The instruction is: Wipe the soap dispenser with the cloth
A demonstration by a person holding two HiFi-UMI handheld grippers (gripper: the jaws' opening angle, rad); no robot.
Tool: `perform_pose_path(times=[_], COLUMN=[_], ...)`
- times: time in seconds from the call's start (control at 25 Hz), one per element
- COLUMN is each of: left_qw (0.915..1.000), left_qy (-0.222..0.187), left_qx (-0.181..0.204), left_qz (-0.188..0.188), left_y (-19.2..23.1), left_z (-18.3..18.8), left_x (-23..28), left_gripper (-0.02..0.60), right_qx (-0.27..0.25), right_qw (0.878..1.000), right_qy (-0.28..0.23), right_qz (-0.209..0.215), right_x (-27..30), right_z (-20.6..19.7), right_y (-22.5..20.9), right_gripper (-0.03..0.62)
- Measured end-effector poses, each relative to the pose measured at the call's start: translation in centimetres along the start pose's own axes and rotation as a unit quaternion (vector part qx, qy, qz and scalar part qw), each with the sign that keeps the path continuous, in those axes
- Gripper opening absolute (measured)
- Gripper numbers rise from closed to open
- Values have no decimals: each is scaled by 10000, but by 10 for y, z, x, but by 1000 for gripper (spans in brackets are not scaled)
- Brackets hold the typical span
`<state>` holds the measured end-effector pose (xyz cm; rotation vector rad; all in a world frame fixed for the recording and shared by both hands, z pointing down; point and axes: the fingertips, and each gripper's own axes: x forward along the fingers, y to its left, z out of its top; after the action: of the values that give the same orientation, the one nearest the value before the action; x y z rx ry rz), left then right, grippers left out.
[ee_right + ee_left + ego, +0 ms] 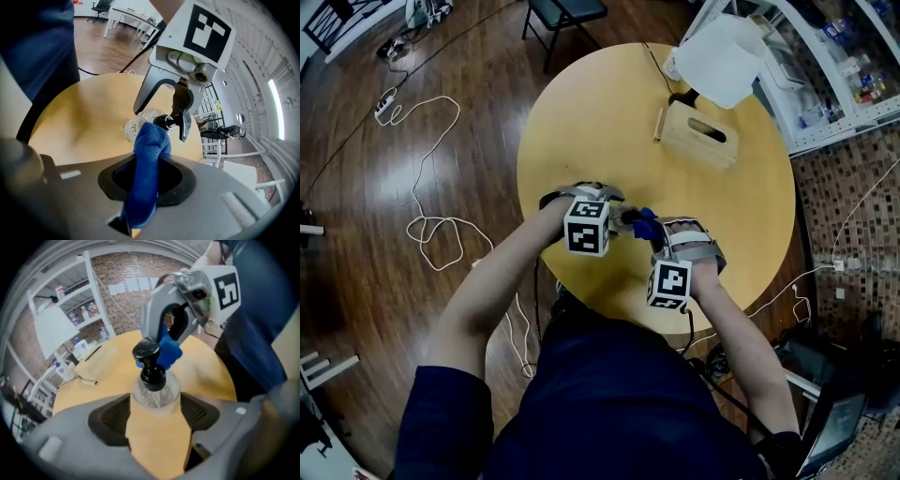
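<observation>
The fingers (110, 420) of our left gripper (154, 409) are closed on the clear body of the soap dispenser (152, 380), steadying it over the near side of the round worktop (581, 122). The fingers (180, 183) of our right gripper (149, 177) are clamped on the blue cloth (151, 140), whose free end lies against the black pump head. We judge the wiping to be under way at the top. Next we should draw the cloth down around the neck and body, with the left hold firm.
</observation>
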<state>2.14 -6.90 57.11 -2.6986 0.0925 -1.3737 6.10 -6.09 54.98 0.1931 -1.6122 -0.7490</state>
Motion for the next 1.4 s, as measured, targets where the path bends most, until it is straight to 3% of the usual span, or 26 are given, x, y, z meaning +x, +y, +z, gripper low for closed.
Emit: perform_pose_path(times=[0.12, 0.2, 0.28, 0.4, 0.48, 0.76, 0.88, 0.96, 1.04, 1.2, 1.32, 1.4], left_qw=[9883, 9783, 9717, 9667, 9698, 9935, 9973, 9970, 9923, 9694, 9523, 9524], left_qy=[-473, -488, -391, -257, -209, -225, -82, -101, -347, -623, -641, -687], left_qx=[-1335, -1819, -2040, -2115, -1977, -958, -630, -655, -1058, -2030, -2398, -2338], left_qz=[563, 862, 1122, 1414, 1414, 571, 372, 388, 551, 1233, 1774, 1834], left_y=[-4, -9, -10, 1, 8, 15, 17, 15, 12, -5, 2, 15], left_z=[1, 1, 2, 0, -2, -10, -13, -9, -1, 19, 27, 32], left_x=[-11, -11, -6, 2, 3, -3, -10, -13, -15, -29, -28, -15], left_gripper=[341, 341, 342, 330, 279, 238, 225, 236, 280, 332, 334, 328], right_qx=[-169, -260, -299, -371, -373, -352, -297, -234, -122, -26, -36, -77], right_qw=[9996, 9993, 9992, 9992, 9993, 9993, 9995, 9997, 9998, 9996, 9997, 9998], right_qy=[-218, -278, -265, -149, -94, -95, -92, 13, 131, 225, 161, 12], right_qz=[56, 47, 53, 16, 45, 8, -30, -54, -101, -158, -203, -208], right_x=[-10, -11, -8, 0, 5, 14, 7, 2, 3, -12, -15, -9], right_z=[14, 17, 14, 3, -2, -7, -7, -10, -12, 5, 4, -6], right_y=[12, 12, 8, -1, -6, -14, -18, -22, -25, -27, -35, -35], right_gripper=[87, 87, 87, 87, 87, 87, 87, 87, 87, 87, 87, 87])
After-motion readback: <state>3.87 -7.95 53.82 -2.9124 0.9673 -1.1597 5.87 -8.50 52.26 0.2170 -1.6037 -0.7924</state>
